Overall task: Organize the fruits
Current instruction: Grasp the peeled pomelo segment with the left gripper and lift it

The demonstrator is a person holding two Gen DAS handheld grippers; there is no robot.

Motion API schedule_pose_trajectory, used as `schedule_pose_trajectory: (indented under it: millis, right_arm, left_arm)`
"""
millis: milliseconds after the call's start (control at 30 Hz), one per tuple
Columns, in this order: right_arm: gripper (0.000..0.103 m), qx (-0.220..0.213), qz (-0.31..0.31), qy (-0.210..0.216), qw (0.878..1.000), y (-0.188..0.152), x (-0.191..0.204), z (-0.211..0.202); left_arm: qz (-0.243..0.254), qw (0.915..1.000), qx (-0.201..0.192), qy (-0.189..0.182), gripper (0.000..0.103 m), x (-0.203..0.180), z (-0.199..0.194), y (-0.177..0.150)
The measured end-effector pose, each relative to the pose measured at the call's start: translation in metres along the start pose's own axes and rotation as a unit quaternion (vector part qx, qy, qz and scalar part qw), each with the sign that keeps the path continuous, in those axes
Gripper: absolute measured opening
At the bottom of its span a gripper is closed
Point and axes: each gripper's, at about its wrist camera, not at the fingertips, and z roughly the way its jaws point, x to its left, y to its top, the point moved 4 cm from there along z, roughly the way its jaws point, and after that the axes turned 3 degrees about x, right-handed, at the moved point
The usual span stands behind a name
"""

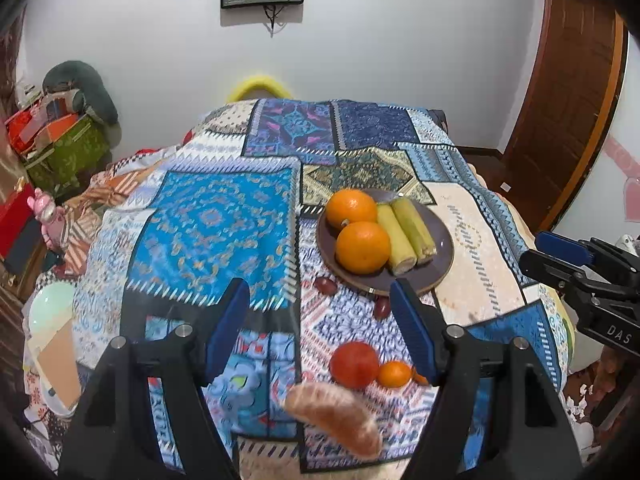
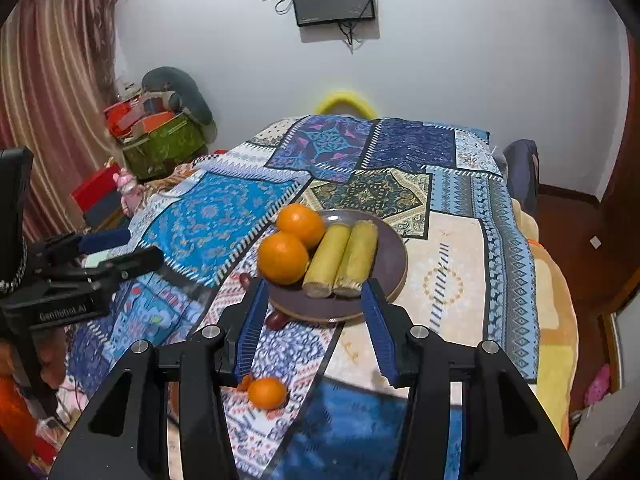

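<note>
A dark plate (image 1: pixel 442 256) (image 2: pixel 392 264) on the patterned cloth holds two oranges (image 1: pixel 362 246) (image 2: pixel 283 258) and two corn cobs (image 1: pixel 404 236) (image 2: pixel 340 260). Loose on the cloth lie a red tomato (image 1: pixel 354 364), a small tangerine (image 1: pixel 394 374) (image 2: pixel 267 393), a sweet potato (image 1: pixel 336 416) and two dark red dates (image 1: pixel 326 285) (image 2: pixel 276 320). My left gripper (image 1: pixel 320 328) is open and empty above the tomato and sweet potato. My right gripper (image 2: pixel 316 328) is open and empty just before the plate's near rim.
The patchwork cloth (image 1: pixel 208 220) covers the whole table. Boxes and a green bin (image 1: pixel 68 148) stand at the left by the wall, a wooden door (image 1: pixel 568 92) at the right. The right gripper shows at the right edge of the left wrist view (image 1: pixel 584 276).
</note>
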Motion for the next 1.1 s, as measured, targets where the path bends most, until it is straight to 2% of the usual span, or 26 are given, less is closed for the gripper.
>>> schedule_pose_trajectory:
  millis: [167,300,467,767,867,1000,1100]
  right_arm:
    - [0.045,0.011,-0.011,0.004,1.000,-0.014,0.013,-0.001]
    - [0.045,0.021,-0.015,0.010,1.000,-0.025,0.020,0.000]
    - [0.045,0.033,-0.016,0.018,0.999,-0.035,0.024,0.006]
    - [0.045,0.052,-0.009,0.033,0.998,-0.045,0.022,0.019]
    - [0.045,0.059,-0.008,0.039,0.997,-0.047,0.023,0.025]
    - [0.045,0.069,-0.010,0.042,0.997,-0.050,0.026,0.035]
    - [0.045,0.074,-0.010,0.045,0.996,-0.052,0.028,0.041]
  left_arm:
    - [-0.005,0.9995,0.031,-0.003,0.074,0.009,0.006,-0.025]
    - [-0.003,0.9978,0.066,0.001,0.084,0.007,0.021,-0.053]
    - [0.004,0.9932,0.116,-0.003,0.084,0.000,0.043,-0.085]
    - [-0.010,0.9819,0.188,-0.023,0.084,-0.015,0.082,-0.120]
    - [-0.002,0.9843,0.176,-0.014,0.087,-0.020,0.086,-0.123]
    - [-0.022,0.9863,0.161,-0.028,0.088,-0.015,0.091,-0.121]
    - [-0.046,0.9872,0.148,-0.037,0.074,-0.004,0.089,-0.120]
